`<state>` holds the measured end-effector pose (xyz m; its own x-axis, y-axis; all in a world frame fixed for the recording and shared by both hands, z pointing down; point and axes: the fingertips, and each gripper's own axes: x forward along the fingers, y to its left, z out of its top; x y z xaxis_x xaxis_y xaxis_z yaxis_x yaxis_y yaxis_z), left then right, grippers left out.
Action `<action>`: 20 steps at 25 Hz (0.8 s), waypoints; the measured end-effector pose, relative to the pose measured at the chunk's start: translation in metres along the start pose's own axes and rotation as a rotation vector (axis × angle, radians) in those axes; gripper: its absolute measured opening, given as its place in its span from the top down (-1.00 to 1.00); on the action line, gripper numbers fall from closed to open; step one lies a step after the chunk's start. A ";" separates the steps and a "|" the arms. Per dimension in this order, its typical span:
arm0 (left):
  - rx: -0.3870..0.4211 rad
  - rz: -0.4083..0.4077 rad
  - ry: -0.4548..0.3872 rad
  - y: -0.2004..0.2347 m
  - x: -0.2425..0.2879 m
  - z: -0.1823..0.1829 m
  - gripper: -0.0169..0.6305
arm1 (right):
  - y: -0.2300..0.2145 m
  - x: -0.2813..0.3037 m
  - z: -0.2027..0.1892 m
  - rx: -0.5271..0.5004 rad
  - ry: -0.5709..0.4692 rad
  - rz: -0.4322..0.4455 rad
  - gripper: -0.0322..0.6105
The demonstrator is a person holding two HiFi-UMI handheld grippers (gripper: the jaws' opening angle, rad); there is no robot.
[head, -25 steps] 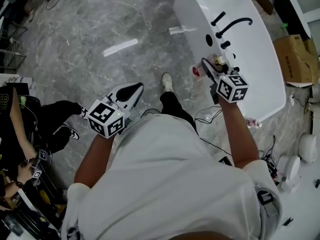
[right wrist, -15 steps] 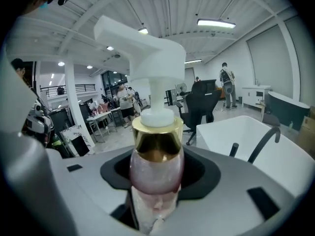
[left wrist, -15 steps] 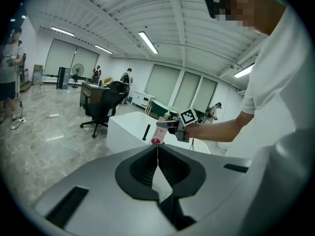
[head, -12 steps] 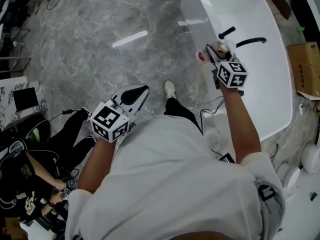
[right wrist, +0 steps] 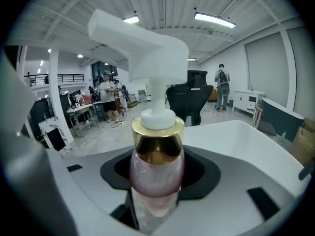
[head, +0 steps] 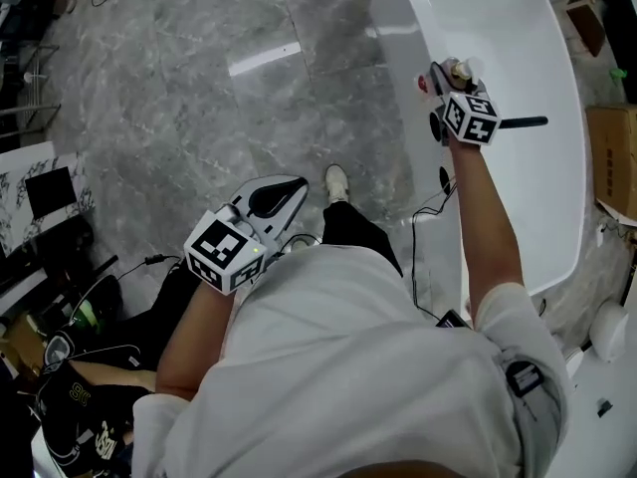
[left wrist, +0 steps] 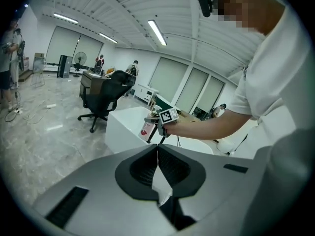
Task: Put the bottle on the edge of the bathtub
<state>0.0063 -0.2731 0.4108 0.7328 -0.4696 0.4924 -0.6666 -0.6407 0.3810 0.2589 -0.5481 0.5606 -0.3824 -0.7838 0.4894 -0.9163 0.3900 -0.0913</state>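
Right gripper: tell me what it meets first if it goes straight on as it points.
The right gripper, shut on the bottle, would probably meet the bathtub first, its white rim ahead; depth is unclear.
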 end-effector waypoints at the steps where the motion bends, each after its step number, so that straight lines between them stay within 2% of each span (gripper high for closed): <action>1: -0.006 -0.001 0.003 0.003 0.005 0.002 0.89 | -0.009 0.011 0.002 -0.002 -0.002 -0.011 0.23; 13: -0.066 -0.014 0.057 0.036 0.054 0.001 0.89 | -0.113 0.130 0.001 -0.005 -0.002 -0.128 0.22; 20: -0.107 -0.034 0.076 0.054 0.074 -0.005 0.89 | -0.143 0.169 -0.012 -0.008 0.013 -0.169 0.22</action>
<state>0.0236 -0.3397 0.4720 0.7452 -0.3989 0.5344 -0.6555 -0.5853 0.4772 0.3271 -0.7309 0.6668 -0.2215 -0.8320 0.5086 -0.9663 0.2574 0.0003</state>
